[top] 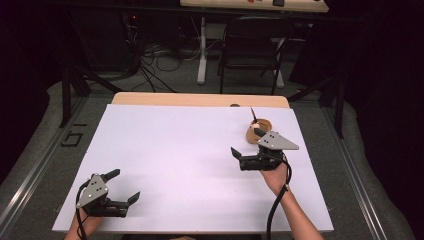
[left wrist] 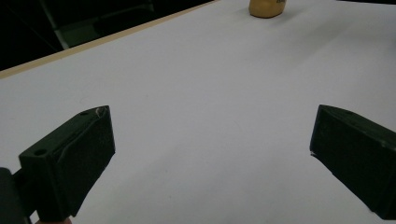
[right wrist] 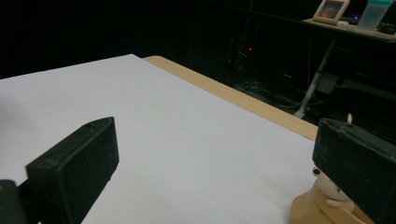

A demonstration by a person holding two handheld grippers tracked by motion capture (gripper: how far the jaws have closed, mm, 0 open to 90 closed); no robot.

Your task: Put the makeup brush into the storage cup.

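Landmark taken as the wooden holder (top: 259, 131), a small tan, round piece that stood on the white sheet (top: 175, 150) toward its far right part, a thin dark stick rising from it.

Right gripper (top: 246, 141) was held just on the near side of the wooden holder, its grey three-cornered plate overlapping the holder's near edge in the high view. Jaws stood wide apart with nothing between them. One jaw lay right at the holder, the other out over bare sheet to the holder's left. In the right gripper view the holder (right wrist: 322, 205) sat at the foot of the right-hand jaw, partly hidden behind it; whether jaw and holder touched could not be told. A small pale knob showed on the holder there. The person's right hand (top: 274, 172) gripped the tool from the near side, cable trailing back along the forearm.

Left gripper (top: 125, 185) was well apart from the wooden holder, at the near left part of the sheet, diagonally opposite. Jaws apart, empty, over bare sheet. In the left gripper view the holder (left wrist: 267, 7) appeared far off at the top edge, cropped.

Beyond the holder, the table's wooden edge (top: 200, 99) ran past the far side of the sheet, with a dark chair (top: 252, 45) on the floor further back
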